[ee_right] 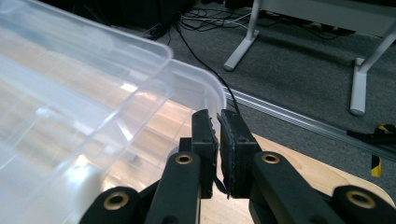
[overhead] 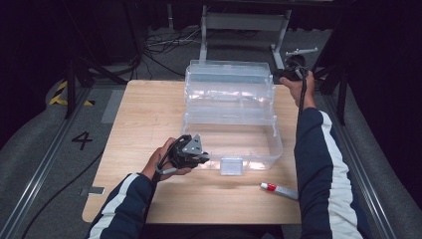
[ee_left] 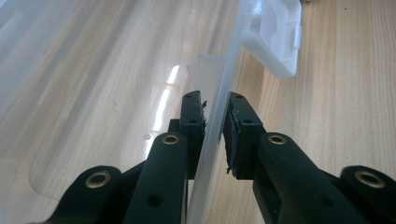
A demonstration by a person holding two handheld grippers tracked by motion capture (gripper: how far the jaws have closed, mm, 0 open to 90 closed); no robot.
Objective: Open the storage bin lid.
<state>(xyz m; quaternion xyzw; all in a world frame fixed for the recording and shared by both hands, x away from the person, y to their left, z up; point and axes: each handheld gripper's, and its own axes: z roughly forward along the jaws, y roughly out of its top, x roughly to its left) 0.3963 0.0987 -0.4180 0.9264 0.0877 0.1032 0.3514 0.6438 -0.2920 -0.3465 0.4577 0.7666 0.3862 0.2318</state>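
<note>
A clear plastic box [overhead: 259, 149] stands in the middle of the wooden table with its lid [overhead: 229, 82] swung up at the back. My left gripper [overhead: 204, 158] is at the box's front left. In the left gripper view its jaws [ee_left: 213, 100] are shut on the thin front wall [ee_left: 229, 60], close to the white latch [ee_left: 275, 37]. My right gripper [overhead: 279, 74] is at the lid's upper right corner. In the right gripper view the jaws [ee_right: 218, 114] are closed on the lid's curved rim [ee_right: 205, 88]. The box looks empty.
A small white tube with a red cap [overhead: 278, 189] lies on the table near the front right edge. Behind the table, a grey desk frame [overhead: 244, 22] and cables [overhead: 164, 45] are on the floor. Metal rails [overhead: 45, 164] run along both sides.
</note>
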